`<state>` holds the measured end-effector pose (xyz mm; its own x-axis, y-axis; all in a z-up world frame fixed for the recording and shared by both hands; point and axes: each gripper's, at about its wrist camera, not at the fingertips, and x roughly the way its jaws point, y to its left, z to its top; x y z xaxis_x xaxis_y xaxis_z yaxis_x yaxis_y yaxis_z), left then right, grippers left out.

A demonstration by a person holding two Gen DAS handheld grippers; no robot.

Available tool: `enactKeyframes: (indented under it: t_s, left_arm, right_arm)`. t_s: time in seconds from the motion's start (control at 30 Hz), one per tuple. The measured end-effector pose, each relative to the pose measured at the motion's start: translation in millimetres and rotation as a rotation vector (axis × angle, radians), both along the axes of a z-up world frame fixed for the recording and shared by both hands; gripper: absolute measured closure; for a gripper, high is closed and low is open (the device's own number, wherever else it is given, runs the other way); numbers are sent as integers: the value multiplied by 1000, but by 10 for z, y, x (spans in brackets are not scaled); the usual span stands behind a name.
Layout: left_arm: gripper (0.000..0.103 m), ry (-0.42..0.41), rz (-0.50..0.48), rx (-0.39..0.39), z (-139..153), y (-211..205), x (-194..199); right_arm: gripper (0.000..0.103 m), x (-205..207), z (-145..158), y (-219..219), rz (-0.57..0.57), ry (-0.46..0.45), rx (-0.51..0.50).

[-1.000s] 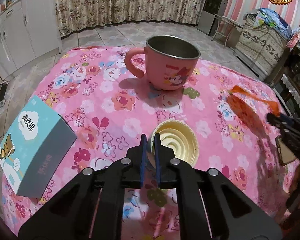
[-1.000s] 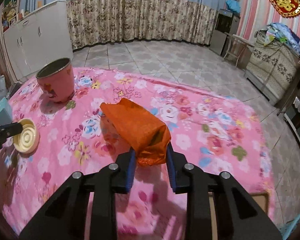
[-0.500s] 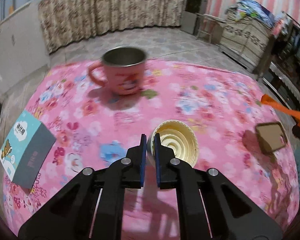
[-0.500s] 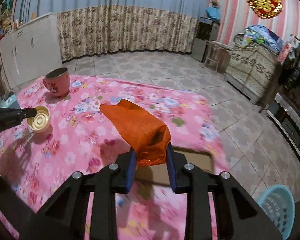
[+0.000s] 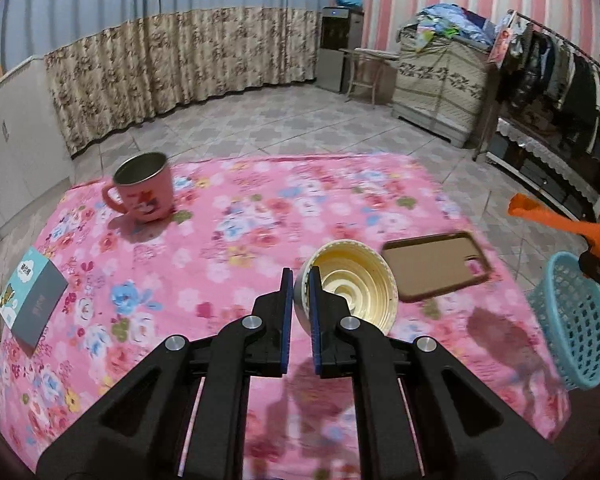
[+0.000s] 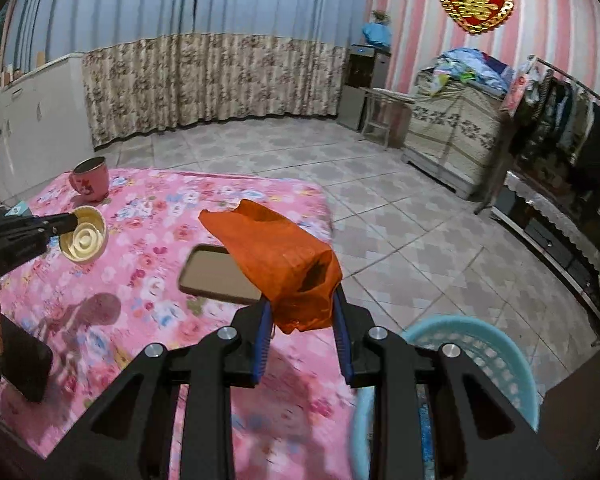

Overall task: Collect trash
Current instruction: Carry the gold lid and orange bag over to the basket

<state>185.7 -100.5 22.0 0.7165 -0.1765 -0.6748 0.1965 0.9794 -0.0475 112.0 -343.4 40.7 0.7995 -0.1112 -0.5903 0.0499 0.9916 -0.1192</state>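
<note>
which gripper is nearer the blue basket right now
Right. The right gripper, shut on the orange bag, is right beside the blue basket. The left gripper, holding the yellow lid, is over the middle of the table, farther from it.

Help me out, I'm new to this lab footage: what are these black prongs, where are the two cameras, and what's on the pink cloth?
The prongs are hand-held two-finger grippers, one per hand, each carrying a fisheye camera looking along its fingers. In the left view, the left gripper pinches the rim of a yellow plastic lid. In the right view, the right gripper clamps an orange wrapper. On the flowered tablecloth sit a pink mug, a teal box and a brown phone case. A blue basket stands beside the table.
</note>
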Motion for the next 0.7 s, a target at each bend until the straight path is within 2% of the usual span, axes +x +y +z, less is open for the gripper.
enactKeyframes:
  t_s: [0.37, 0.7]
  left_arm:
    - [97, -33, -89, 6, 189, -683, -254]
    - [97, -56, -205, 0, 260, -1471, -427]
  right_arm:
    - [75, -390, -22, -642, -121, -30, 46]
    - [75, -697, -70, -1193, -228, -54, 63]
